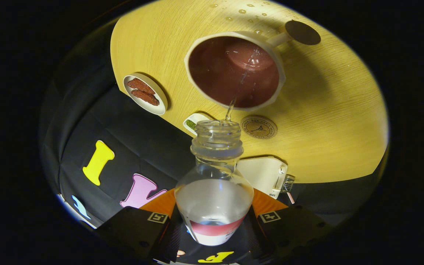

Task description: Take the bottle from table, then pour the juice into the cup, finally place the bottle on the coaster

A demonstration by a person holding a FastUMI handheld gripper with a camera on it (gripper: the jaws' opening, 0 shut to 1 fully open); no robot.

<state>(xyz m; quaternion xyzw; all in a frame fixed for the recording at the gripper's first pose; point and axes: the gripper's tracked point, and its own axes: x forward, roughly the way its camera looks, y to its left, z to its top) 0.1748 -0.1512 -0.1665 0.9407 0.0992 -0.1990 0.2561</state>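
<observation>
The clear plastic bottle (pixel 214 184) is clamped between both fingers of the claw (pixel 214 224) and tipped, liquid being streamed into the white brown-lined cup (pixel 234 70) at twelve o'clock, the round cork coaster (pixel 258 127) lying at one o'clock on the wooden bench (pixel 337 121).

Recording booth, cloth wall (pixel 87 121), wood table (pixel 329 121)

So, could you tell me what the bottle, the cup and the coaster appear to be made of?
The bottle, gripped by the tool, looks like clear glossy plastic: see-through walls, threaded neck. The cup seems glazed ceramic, judging by its thick pale smooth rim, though that is uncertain. The coaster looks like matte cork or wood, tan with a printed emblem.
</observation>
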